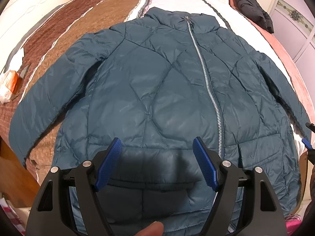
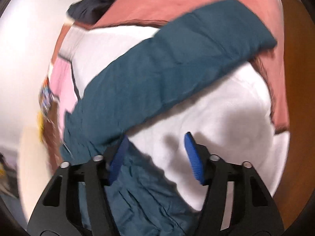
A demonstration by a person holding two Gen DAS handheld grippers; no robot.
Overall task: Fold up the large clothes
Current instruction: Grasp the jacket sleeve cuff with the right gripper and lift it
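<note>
A teal quilted jacket (image 1: 157, 88) lies front up on the bed, zipped, with its silver zipper (image 1: 204, 74) running up to the collar and both sleeves spread out. My left gripper (image 1: 157, 141) hangs open just above the hem, with nothing between its blue pads. In the right wrist view my right gripper (image 2: 156, 137) is open over white bedding (image 2: 226, 118), beside the jacket's right sleeve (image 2: 177, 59). Its left pad (image 2: 118, 157) sits at the sleeve's edge and nothing is clamped. That view is blurred. A blue tip of the right gripper (image 1: 306, 142) shows at the left wrist view's right edge.
The bed carries a brown, white and pink striped quilt (image 1: 78, 19). A black garment (image 1: 250, 5) lies at the far right corner. An orange and white packet (image 1: 8, 82) rests at the left edge. Wooden floor (image 2: 295, 98) shows past the bed's side. A finger (image 1: 151, 228) shows below.
</note>
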